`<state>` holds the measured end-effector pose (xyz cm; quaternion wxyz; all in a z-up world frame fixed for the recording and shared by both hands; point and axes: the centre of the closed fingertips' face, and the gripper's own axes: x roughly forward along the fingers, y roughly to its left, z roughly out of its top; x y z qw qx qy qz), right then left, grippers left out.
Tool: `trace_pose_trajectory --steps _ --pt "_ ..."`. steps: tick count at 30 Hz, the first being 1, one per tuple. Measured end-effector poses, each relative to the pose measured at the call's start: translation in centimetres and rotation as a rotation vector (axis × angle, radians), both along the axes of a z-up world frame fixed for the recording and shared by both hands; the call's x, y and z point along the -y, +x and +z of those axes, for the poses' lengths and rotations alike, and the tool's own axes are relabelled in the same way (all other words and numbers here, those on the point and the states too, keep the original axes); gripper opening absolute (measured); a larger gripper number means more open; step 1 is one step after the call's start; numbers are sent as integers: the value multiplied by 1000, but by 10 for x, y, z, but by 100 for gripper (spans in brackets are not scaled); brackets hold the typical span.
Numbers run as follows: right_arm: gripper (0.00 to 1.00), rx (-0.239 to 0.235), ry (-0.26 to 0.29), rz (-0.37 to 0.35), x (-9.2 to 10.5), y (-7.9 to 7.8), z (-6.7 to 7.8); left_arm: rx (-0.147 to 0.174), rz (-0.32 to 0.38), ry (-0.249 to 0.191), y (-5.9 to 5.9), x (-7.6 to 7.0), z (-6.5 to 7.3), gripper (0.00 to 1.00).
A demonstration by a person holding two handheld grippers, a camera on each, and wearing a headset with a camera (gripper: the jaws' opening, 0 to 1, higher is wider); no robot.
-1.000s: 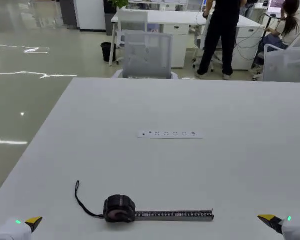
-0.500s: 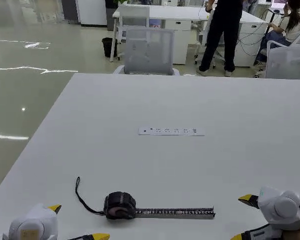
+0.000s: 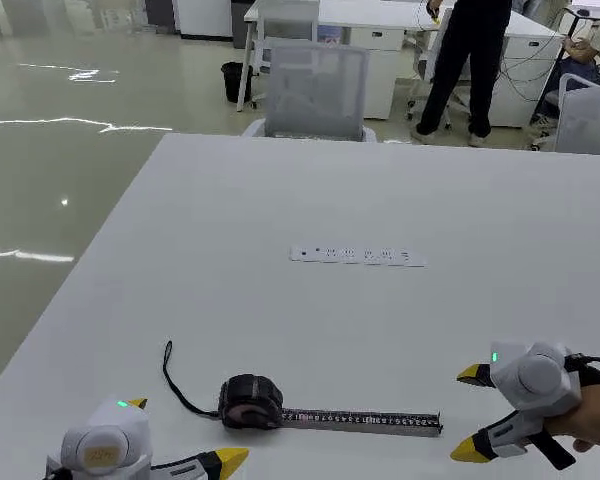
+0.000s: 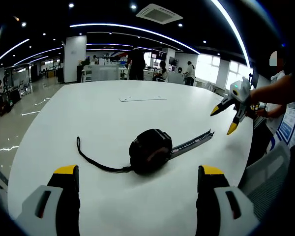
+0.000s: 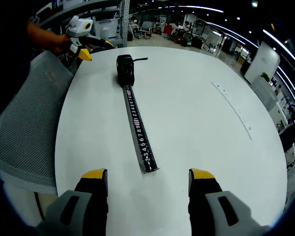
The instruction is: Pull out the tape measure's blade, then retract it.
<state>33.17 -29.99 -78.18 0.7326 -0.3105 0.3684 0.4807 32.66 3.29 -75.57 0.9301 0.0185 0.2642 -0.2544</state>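
White matte workbench under me, with glossy pale floor off its left edge. There's a grey mesh-backed chair at the far side and a person in dark clothes standing beyond it. A flush white socket strip sits mid-table.

The black round tape measure case lies close to the near edge. Its dark numbered blade is drawn out flat to the right, and a black wrist strap trails left.

Left gripper hovers just this side of the case, tongs wide, nothing in them. Right gripper hangs just past the blade's tip, tongs wide as well, empty.

The end hook is too small for me to make out. Lots of bare table beyond the tape, little on my side.
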Motion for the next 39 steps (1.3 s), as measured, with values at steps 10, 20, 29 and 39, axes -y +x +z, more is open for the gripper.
trace_pose_trajectory --steps 10,20,29,39 --pt "53 -68 -115 162 -3 2 -15 14 -4 36 5 7 -4 99" --pt "39 -128 -136 206 -11 2 -29 53 20 44 12 6 1 99" --pt "30 -169 -161 190 -9 3 -44 48 33 27 17 13 1 99" --pt "24 -177 -203 196 -1 5 -52 37 23 25 13 18 -3 99"
